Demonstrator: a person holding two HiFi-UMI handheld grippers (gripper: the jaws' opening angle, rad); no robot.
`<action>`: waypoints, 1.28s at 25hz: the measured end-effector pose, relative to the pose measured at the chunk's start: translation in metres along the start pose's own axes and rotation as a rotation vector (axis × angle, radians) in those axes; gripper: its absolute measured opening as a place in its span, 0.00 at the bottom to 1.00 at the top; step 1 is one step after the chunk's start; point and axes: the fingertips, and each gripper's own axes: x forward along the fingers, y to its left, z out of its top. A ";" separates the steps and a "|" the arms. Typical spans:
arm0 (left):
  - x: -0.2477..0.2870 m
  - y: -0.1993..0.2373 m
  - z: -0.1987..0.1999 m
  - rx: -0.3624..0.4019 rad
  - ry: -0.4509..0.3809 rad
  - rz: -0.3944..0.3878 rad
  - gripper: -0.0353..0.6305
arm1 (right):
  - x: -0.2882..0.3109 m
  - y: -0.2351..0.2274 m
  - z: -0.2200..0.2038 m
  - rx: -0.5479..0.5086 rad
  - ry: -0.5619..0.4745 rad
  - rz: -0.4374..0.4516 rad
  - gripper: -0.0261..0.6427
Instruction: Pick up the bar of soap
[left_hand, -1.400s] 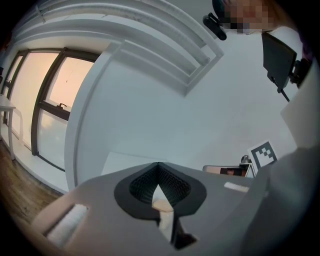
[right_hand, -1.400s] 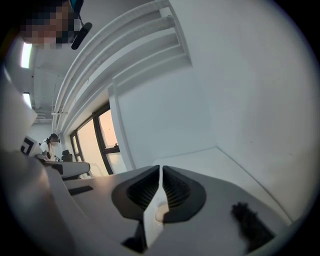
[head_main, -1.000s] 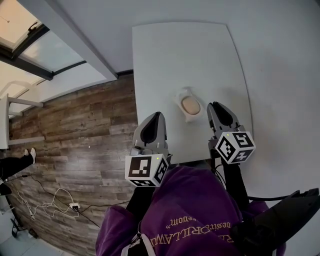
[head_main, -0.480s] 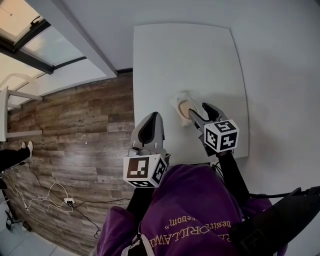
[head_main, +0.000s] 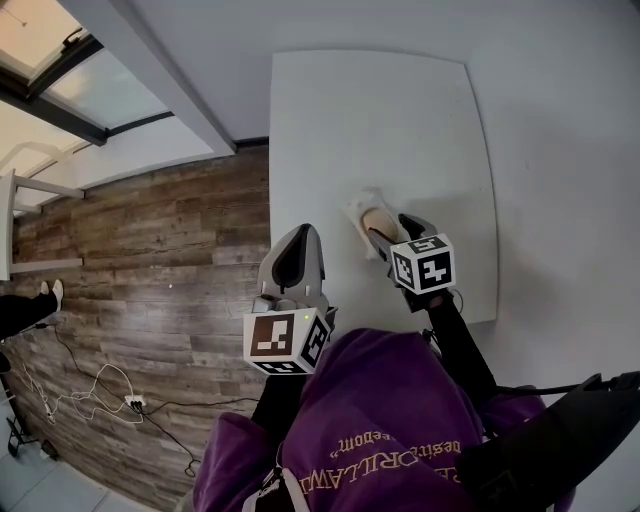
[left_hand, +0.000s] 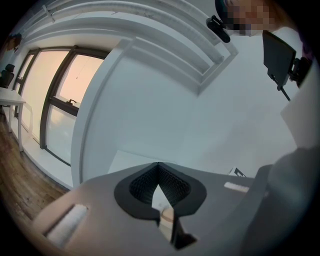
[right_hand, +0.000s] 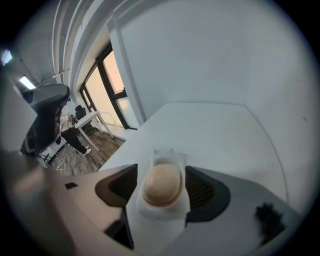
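Right gripper (right_hand: 161, 170): jaws have just been opening and stand wide, one pad on each side of the bar of soap (right_hand: 161, 184). A thin gap shows on both sides, so no grip yet. Left gripper (left_hand: 158, 167): jaws closed tip to tip with nothing between them, held off the near edge of the table (head_main: 380, 120).

The soap is a pale oval lying in a white soap dish (right_hand: 161, 217) on the table.

Progress, as I judge it: the approach is done; closing on the bar and lifting are left.

Hard to see: in the head view the right gripper covers most of the soap and dish. The soap's underside and how deep it sits are hidden.
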 end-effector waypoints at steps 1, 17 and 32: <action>0.001 0.002 0.000 0.000 0.001 -0.001 0.06 | 0.003 0.000 -0.001 -0.001 0.011 -0.005 0.47; 0.007 0.027 0.000 -0.019 0.002 0.039 0.06 | 0.037 0.002 -0.019 -0.091 0.213 -0.089 0.47; 0.012 0.030 -0.001 -0.027 0.012 0.021 0.06 | 0.038 -0.001 -0.018 -0.081 0.274 -0.086 0.47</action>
